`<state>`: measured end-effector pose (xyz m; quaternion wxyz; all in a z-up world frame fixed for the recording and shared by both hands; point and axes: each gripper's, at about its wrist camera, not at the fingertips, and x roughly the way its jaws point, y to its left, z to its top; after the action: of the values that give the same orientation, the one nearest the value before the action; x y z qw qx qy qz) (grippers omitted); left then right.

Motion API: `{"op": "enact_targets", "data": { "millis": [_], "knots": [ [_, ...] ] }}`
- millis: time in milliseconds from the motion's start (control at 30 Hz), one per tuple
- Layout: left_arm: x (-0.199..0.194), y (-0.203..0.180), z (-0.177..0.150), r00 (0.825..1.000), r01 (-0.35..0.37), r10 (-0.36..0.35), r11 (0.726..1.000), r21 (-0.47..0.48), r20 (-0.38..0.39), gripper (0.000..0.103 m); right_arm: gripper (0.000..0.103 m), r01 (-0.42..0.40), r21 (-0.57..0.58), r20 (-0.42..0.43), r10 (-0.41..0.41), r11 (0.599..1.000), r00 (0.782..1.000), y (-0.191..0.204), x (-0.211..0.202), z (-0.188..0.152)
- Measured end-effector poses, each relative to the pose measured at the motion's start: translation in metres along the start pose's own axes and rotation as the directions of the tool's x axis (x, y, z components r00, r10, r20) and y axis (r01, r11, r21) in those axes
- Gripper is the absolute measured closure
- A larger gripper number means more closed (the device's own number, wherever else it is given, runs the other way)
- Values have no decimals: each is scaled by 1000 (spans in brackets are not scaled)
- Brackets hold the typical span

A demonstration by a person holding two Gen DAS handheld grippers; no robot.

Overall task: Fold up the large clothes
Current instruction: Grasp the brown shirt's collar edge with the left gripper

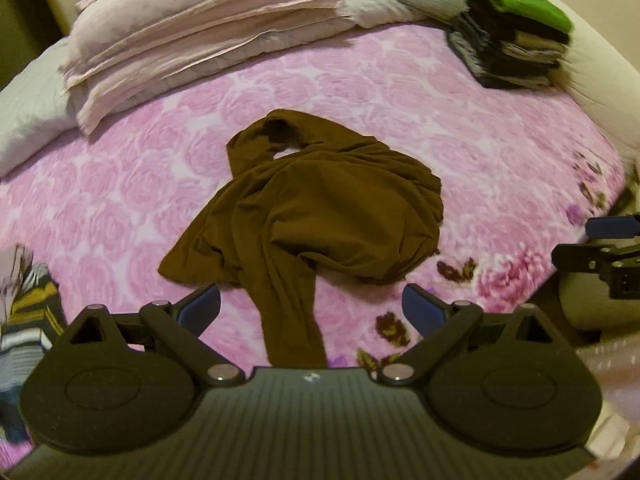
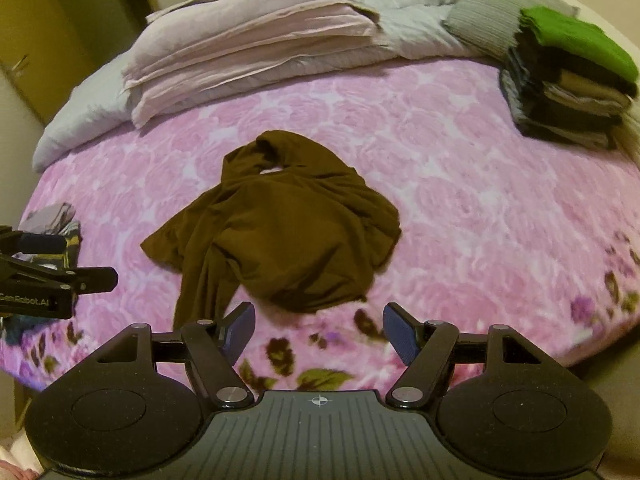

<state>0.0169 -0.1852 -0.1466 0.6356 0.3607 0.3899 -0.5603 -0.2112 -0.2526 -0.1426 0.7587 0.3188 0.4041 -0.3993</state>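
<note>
A brown long-sleeved garment (image 1: 316, 216) lies crumpled in the middle of a pink rose-patterned bed cover (image 1: 500, 152), one sleeve trailing toward me. My left gripper (image 1: 312, 308) hovers open above that sleeve's end, blue pads wide apart, nothing between them. In the right wrist view the same brown garment (image 2: 280, 228) lies just beyond my right gripper (image 2: 319, 334), which is open over the flowered edge of the bed cover (image 2: 500, 208) and holds nothing. The left gripper (image 2: 40, 272) shows at that view's left edge, and the right gripper (image 1: 604, 256) at the left wrist view's right edge.
A stack of folded clothes topped by a green piece (image 1: 516, 32) sits at the bed's far right (image 2: 572, 76). Folded pale pink bedding (image 1: 200, 36) and grey pillows lie along the far side. A heap of striped clothes (image 1: 28, 320) rests at the left edge.
</note>
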Motion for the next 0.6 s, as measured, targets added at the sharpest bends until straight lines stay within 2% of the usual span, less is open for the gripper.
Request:
{"op": "enact_targets", "data": {
  "millis": [167, 300, 467, 600],
  "knots": [
    [16, -33, -4, 998, -61, 60, 994, -88, -16, 7, 35, -48, -80, -11, 47, 996, 999, -46, 6, 13],
    [39, -61, -18, 994, -104, 100, 985, -136, -33, 11, 35, -45, -103, -30, 42, 994, 999, -92, 14, 17],
    [79, -101, -38, 991, -135, 134, 990, -36, -24, 17, 35, -2, -55, -39, 0, 998, 999, -148, 24, 16],
    [125, -136, -44, 990, -142, 141, 983, 114, 17, 22, 35, 45, 12, -59, -44, 999, 997, -191, 37, 10]
  ]
}}
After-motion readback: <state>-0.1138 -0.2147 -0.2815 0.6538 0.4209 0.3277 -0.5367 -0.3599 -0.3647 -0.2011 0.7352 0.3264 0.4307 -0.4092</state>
